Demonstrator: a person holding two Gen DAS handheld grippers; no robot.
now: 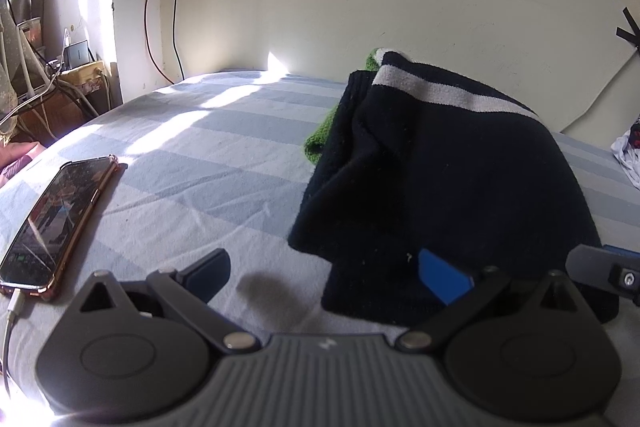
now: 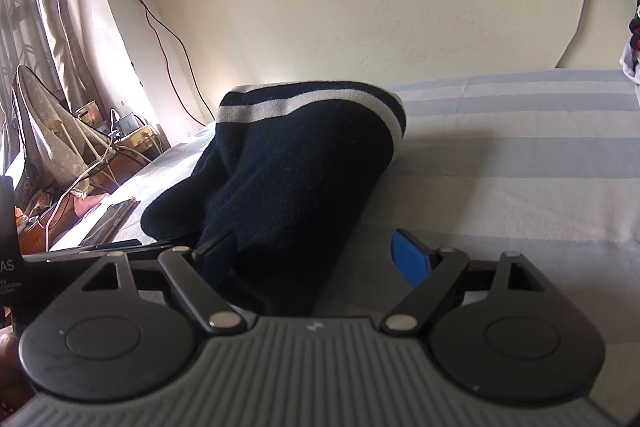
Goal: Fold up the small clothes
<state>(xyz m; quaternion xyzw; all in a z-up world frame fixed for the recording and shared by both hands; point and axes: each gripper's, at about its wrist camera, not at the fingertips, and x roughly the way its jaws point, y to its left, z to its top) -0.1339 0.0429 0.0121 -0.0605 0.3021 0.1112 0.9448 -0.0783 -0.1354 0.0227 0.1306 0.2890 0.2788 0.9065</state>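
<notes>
Left wrist view: dark sweater (image 1: 448, 183) with a white stripe, heaped on the striped bed sheet (image 1: 208, 163), a bit of green cloth (image 1: 320, 135) poking out behind. Left gripper (image 1: 332, 273) spread wide, right finger on the sweater's near edge, left finger on bare sheet. Phone (image 1: 56, 223) lying flat at the left, plugged into a cable. Right wrist view: right gripper (image 2: 312, 251) spread wide too, left finger against the sweater's near end, blue pad (image 2: 412, 259) over the sheet.
</notes>
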